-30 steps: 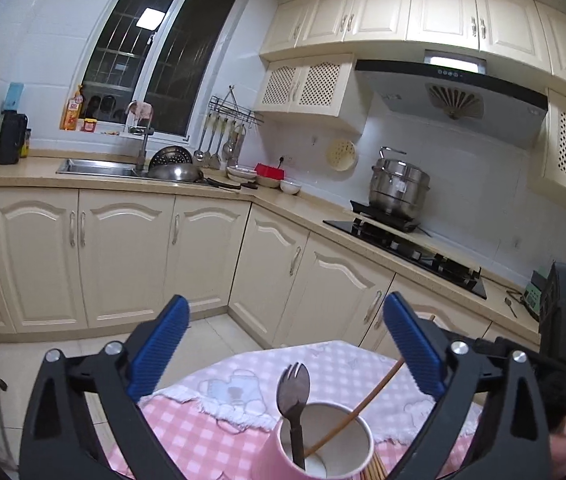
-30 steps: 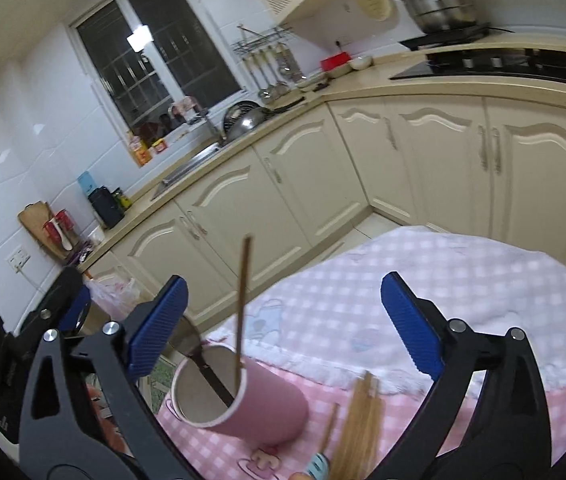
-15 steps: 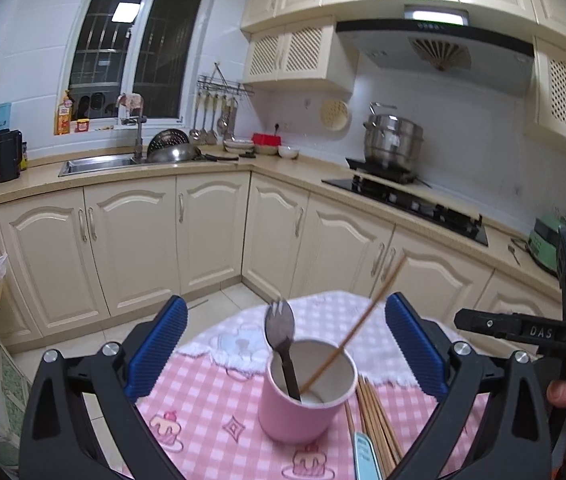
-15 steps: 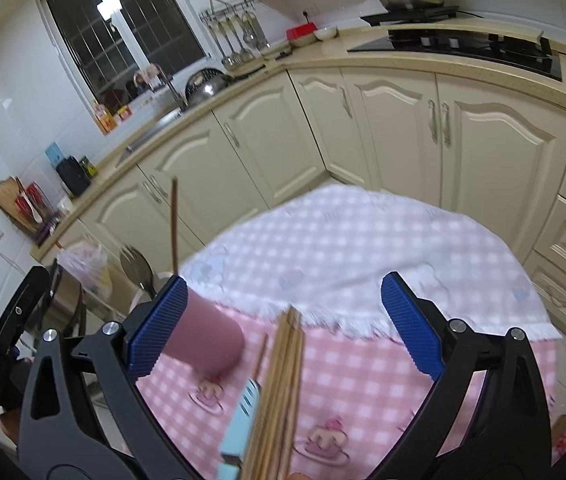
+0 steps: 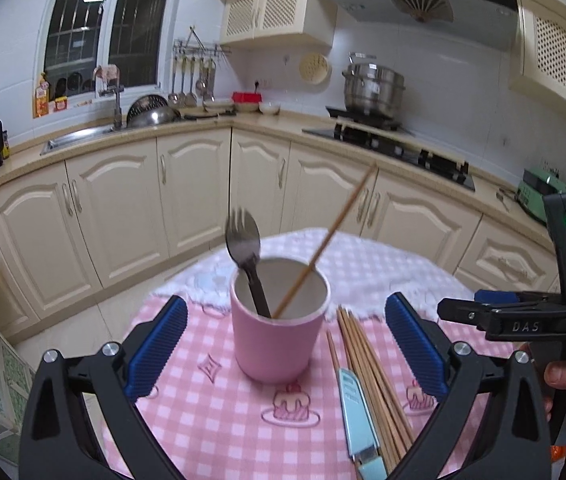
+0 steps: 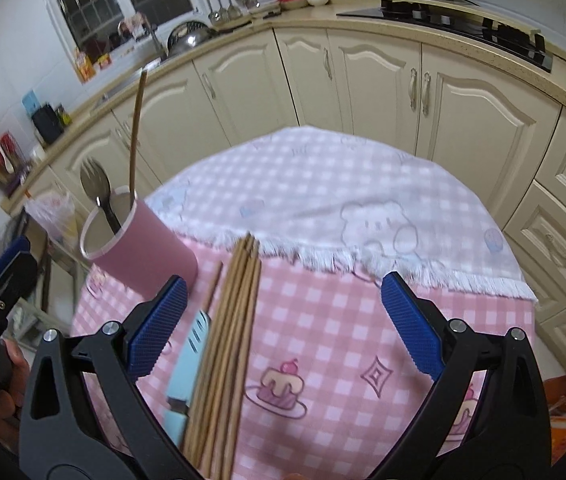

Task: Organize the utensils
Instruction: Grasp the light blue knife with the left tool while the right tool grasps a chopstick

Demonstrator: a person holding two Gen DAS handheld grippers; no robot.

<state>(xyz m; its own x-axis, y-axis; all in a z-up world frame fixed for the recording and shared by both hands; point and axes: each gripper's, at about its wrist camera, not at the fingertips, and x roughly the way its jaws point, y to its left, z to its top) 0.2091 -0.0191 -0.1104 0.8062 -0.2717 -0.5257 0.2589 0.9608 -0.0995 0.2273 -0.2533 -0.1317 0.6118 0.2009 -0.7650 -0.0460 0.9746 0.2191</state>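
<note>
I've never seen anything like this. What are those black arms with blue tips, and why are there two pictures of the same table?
No robot here: a person holds a hand-held pair of tongs in each hand, each with a fisheye camera looking along its fingers. One picture comes from the left tongs, the other from the right tongs. Both are open and hold nothing. The blue pads are the gripping surfaces. On the pink checked tablecloth stands a pink cup holding a dark spork and one chopstick. Beside the cup lie a bundle of chopsticks and a light blue utensil, still to be put away.
</note>
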